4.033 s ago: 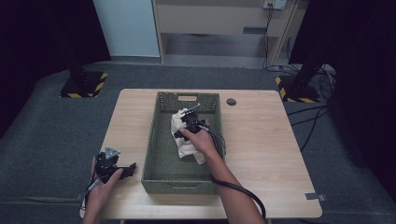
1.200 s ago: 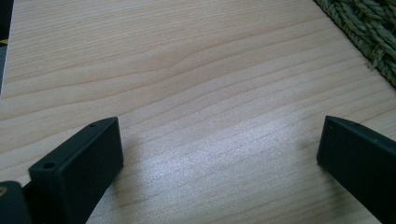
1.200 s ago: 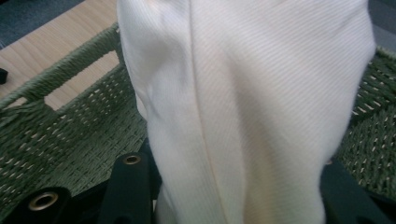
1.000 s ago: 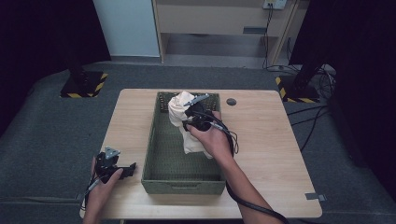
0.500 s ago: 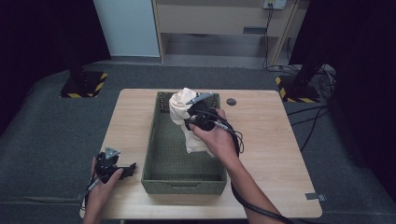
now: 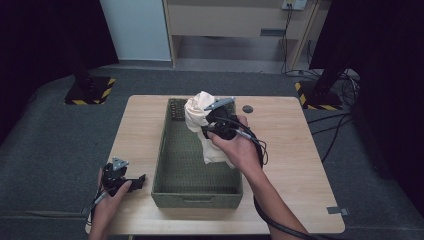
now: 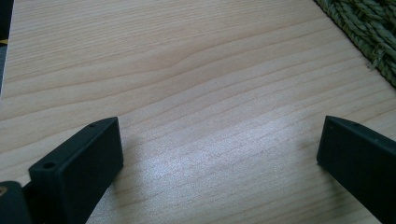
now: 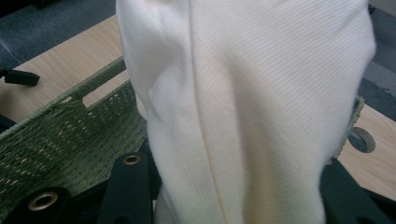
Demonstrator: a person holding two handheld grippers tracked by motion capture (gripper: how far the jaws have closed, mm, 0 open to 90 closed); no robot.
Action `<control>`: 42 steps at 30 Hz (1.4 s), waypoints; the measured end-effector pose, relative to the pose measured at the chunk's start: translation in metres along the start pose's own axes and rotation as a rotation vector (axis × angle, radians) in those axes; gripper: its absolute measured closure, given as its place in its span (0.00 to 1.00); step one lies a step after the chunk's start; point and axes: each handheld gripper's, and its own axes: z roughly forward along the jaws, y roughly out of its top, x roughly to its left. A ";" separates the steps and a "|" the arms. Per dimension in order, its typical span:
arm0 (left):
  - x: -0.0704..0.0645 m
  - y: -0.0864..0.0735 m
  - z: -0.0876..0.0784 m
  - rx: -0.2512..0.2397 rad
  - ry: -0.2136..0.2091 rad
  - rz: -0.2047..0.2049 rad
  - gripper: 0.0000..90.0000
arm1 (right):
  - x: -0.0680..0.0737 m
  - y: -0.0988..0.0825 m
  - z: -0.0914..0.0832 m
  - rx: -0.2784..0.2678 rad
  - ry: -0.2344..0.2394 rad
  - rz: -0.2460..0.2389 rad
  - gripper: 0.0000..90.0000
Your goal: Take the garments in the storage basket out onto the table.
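**One cloth lifted above the basket, second gripper idle**

One white cloth (image 6: 202, 125) hangs from the right gripper (image 6: 212, 122), which is closed on its upper part; the fabric is bunched at the top and drapes down toward the near end of the green woven basket (image 6: 172, 190). From where I stand, the cloth's long axis runs roughly vertical, its lower end still inside the basket's walls and its top held above the far end. In the right gripper view the fabric (image 8: 243, 107) passes up between the two black jaws, with the basket rim (image 8: 88, 84) behind it.

The left gripper (image 6: 131, 181) rests low on the wooden table (image 6: 300, 165), just outside the basket's near-left corner, its jaws spread wide on nothing. It lies well apart from the cloth, so the right hand is plainly the nearer. I judge the next move depends on raising the cloth's lower end clear of the basket wall.
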 end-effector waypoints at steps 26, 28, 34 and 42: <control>0.000 0.000 0.000 0.000 0.000 0.000 0.00 | -0.018 -0.011 -0.029 -0.017 -0.025 0.001 0.60; 0.000 0.000 0.000 0.000 0.000 0.000 0.00 | -0.021 -0.012 -0.030 -0.015 -0.028 0.005 0.60; 0.000 0.000 0.000 0.000 0.000 0.000 0.00 | -0.029 -0.019 -0.033 -0.012 -0.035 0.016 0.60; 0.000 0.000 0.000 0.000 0.000 0.000 0.00 | -0.038 -0.026 -0.040 -0.022 -0.039 0.028 0.60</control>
